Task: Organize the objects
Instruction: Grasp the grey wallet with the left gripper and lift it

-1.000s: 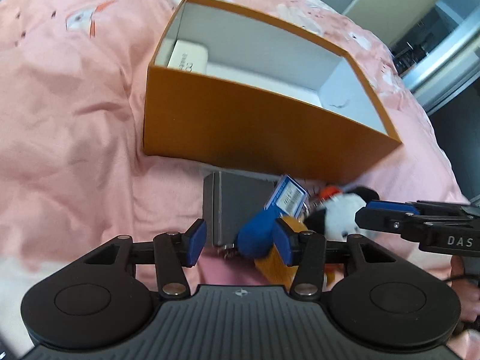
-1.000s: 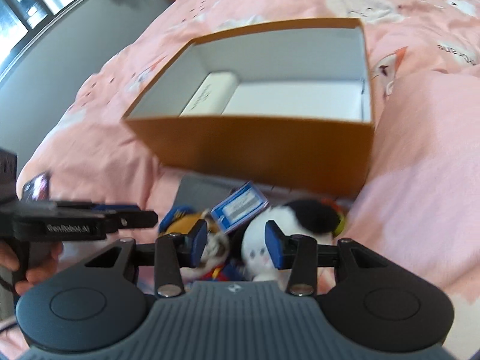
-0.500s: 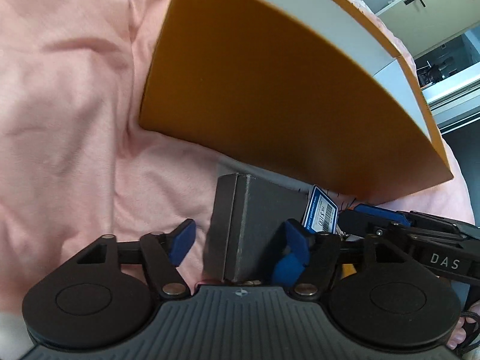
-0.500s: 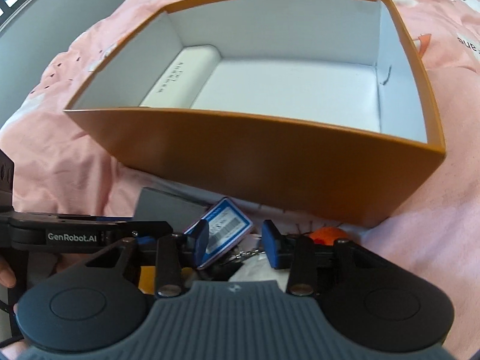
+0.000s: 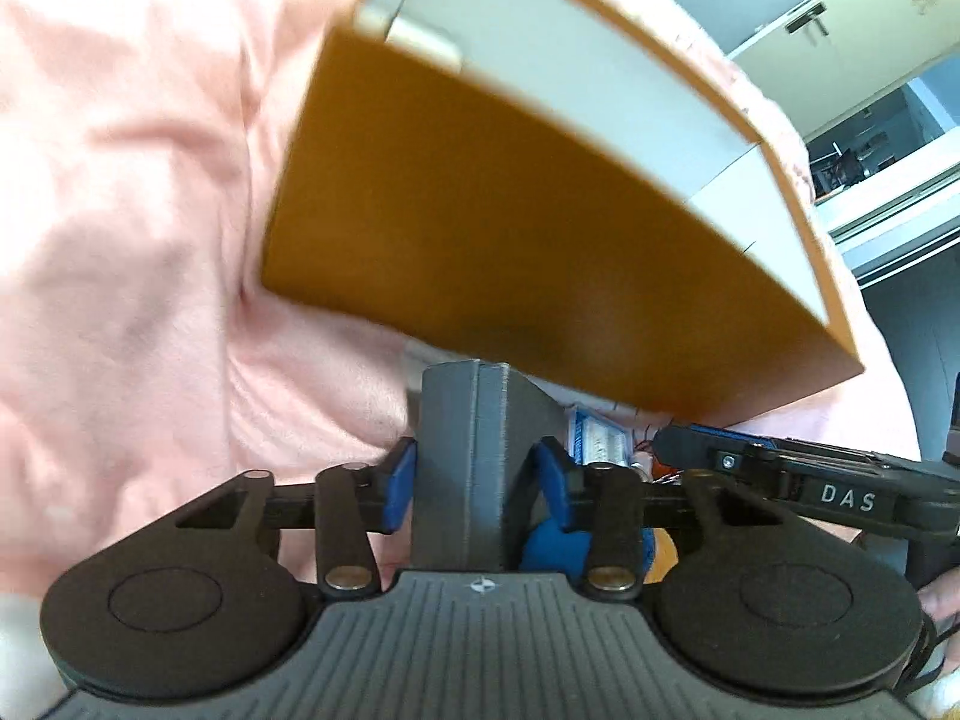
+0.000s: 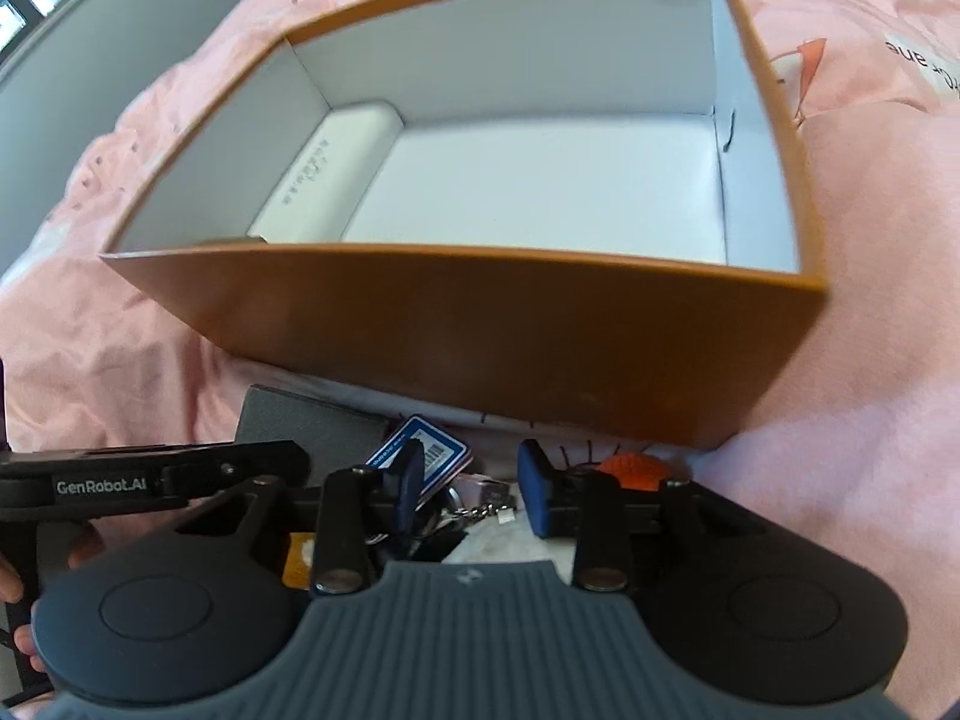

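An orange box (image 5: pixel 540 222) with a white inside (image 6: pixel 540 180) stands open on the pink bedspread. A white case (image 6: pixel 336 168) lies at its left wall. In front of the box lies a dark grey box (image 5: pixel 474 450), which also shows in the right wrist view (image 6: pixel 312 426). My left gripper (image 5: pixel 474 480) has its blue pads against both sides of the grey box. My right gripper (image 6: pixel 471 480) is open over a pile: a blue tag (image 6: pixel 426 456), a metal keychain (image 6: pixel 480 492), an orange toy part (image 6: pixel 630 471) and white plush (image 6: pixel 504 546).
The pink bedspread (image 5: pixel 120 240) surrounds the box on all sides. A cupboard and a doorway (image 5: pixel 870 90) are at the far right. A blue plush part (image 5: pixel 558 546) lies by my left gripper's right finger. The two grippers are close side by side.
My left gripper moved forward and closed on the dark grey box. My right gripper dropped lower over the pile of small things, toward the orange box.
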Demonstrator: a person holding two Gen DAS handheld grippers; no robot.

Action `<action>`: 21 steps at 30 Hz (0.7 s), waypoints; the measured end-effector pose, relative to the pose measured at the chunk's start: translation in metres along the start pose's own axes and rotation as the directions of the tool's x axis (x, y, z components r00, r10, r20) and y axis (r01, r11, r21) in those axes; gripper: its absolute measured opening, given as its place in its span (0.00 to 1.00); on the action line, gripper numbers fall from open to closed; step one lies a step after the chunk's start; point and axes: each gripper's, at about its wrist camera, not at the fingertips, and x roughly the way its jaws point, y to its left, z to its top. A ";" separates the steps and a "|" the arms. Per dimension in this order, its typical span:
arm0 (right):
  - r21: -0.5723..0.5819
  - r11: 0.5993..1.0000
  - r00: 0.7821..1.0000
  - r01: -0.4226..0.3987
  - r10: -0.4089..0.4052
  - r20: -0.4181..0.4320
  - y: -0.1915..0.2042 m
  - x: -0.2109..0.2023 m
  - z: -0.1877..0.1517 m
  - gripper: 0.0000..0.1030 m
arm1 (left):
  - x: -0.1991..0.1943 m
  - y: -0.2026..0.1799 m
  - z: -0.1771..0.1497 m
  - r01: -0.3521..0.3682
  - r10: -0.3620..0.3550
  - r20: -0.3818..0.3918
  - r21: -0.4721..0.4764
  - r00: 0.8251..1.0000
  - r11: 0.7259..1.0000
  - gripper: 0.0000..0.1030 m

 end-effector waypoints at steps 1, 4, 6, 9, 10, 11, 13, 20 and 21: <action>0.004 1.000 1.000 -0.022 0.022 0.005 0.000 -0.005 -0.001 0.36 | -0.010 -0.002 -0.002 -0.012 0.012 0.033 0.014 0.999 1.000 0.44; -0.004 0.996 0.996 -0.087 0.087 0.021 0.003 -0.028 -0.008 0.36 | -0.040 -0.005 -0.009 -0.048 0.044 0.119 0.032 0.992 0.998 0.41; -0.020 0.989 0.989 -0.145 0.145 0.008 0.008 -0.041 -0.017 0.34 | -0.057 -0.004 -0.014 -0.048 0.043 0.162 0.027 0.986 0.998 0.41; 0.006 0.981 0.979 -0.196 0.196 -0.060 0.011 -0.047 -0.033 0.32 | -0.071 0.001 -0.013 -0.039 0.036 0.193 0.011 0.981 0.999 0.41; 0.024 0.982 0.978 -0.190 0.191 -0.087 0.010 -0.044 -0.039 0.32 | -0.068 -0.006 -0.013 -0.040 0.038 0.201 0.005 0.979 0.999 0.41; 0.040 0.983 0.976 -0.180 0.183 -0.114 0.009 -0.039 -0.044 0.31 | -0.071 -0.005 -0.016 -0.041 0.039 0.209 0.003 0.977 0.999 0.41; 0.066 0.989 0.978 -0.129 0.138 -0.155 0.006 -0.029 -0.052 0.30 | -0.075 -0.005 -0.019 -0.036 0.035 0.230 0.002 0.973 0.999 0.41; 0.013 1.000 0.995 0.014 -0.013 -0.096 0.010 -0.020 -0.053 0.06 | -0.088 -0.018 -0.028 -0.025 0.008 0.287 0.057 0.958 0.998 0.41; 0.007 0.997 0.995 0.074 -0.073 -0.065 0.008 -0.022 -0.052 0.00 | -0.091 -0.020 -0.029 -0.027 0.008 0.290 0.061 0.957 0.998 0.41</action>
